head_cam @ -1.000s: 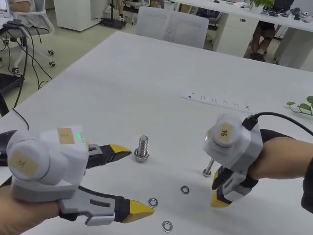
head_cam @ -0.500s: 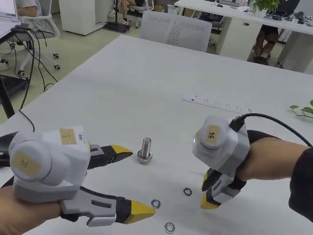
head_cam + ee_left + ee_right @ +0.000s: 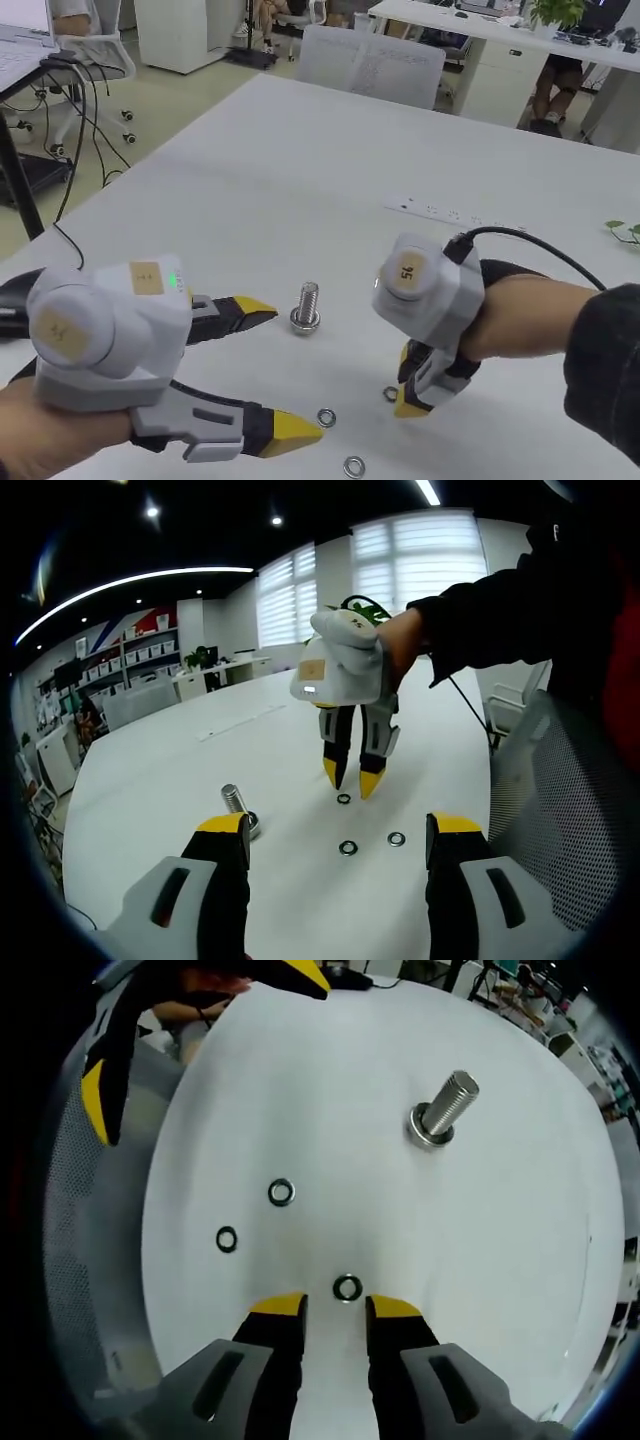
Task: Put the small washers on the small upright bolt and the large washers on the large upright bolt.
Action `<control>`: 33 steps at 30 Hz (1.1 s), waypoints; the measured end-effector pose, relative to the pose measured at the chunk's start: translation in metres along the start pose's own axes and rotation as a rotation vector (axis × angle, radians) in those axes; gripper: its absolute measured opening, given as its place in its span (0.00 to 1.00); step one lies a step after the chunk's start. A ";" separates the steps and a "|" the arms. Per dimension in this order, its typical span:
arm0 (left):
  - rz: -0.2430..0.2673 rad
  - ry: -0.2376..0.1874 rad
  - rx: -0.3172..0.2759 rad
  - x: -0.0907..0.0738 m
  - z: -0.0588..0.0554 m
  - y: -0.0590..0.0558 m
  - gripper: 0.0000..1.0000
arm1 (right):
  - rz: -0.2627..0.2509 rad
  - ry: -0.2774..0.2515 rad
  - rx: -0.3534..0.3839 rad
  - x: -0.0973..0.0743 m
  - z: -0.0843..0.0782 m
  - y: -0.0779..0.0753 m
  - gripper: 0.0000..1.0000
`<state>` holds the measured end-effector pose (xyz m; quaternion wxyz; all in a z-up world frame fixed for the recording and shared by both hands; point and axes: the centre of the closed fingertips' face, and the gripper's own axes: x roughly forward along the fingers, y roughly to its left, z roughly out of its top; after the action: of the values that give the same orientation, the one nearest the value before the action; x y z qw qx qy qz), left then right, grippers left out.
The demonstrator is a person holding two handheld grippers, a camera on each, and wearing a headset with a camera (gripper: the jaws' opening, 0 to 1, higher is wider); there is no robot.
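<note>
On the table [image 3: 250,170], in the head view, the large bolt [image 3: 306,306] stands upright, and a base washer [image 3: 305,322] seems to lie around its foot, though it is small to judge. From the bolt, the right gripper [image 3: 410,400] is at 4 o'clock, the left gripper [image 3: 275,370] at 7 o'clock, and the power strip [image 3: 455,212] well behind at 1 o'clock. The first washer [image 3: 390,394] lies on the table just at 9 o'clock of the right gripper's tips. The second washer [image 3: 326,417] lies at 6 o'clock of the bolt, beside the left gripper's nearer jaw. The third washer [image 3: 353,466] lies at 5 o'clock of the second, closer to the person.
</note>
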<state>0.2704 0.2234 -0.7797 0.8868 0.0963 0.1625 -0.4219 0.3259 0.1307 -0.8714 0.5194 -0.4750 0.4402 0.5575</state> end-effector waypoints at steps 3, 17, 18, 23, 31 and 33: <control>0.003 0.000 -0.001 0.000 0.000 0.001 0.71 | -0.002 0.001 -0.006 0.001 0.002 -0.003 0.25; 0.007 -0.003 -0.006 0.000 0.000 0.002 0.71 | 0.015 0.016 -0.010 0.007 0.002 -0.007 0.24; 0.007 -0.002 -0.007 0.000 0.000 0.002 0.71 | 0.016 0.019 -0.011 0.008 0.002 -0.007 0.24; 0.005 0.000 -0.009 0.001 -0.001 0.002 0.71 | 0.010 0.014 -0.018 0.008 0.001 -0.008 0.23; 0.000 0.001 -0.012 0.003 -0.002 0.001 0.71 | 0.001 0.016 -0.030 0.008 0.001 -0.008 0.22; 0.001 0.002 -0.012 0.003 -0.002 0.001 0.71 | 0.001 0.015 -0.031 0.008 0.001 -0.008 0.22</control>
<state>0.2728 0.2227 -0.7827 0.8873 0.0914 0.1658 -0.4206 0.3340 0.1336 -0.8795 0.5083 -0.4869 0.4358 0.5608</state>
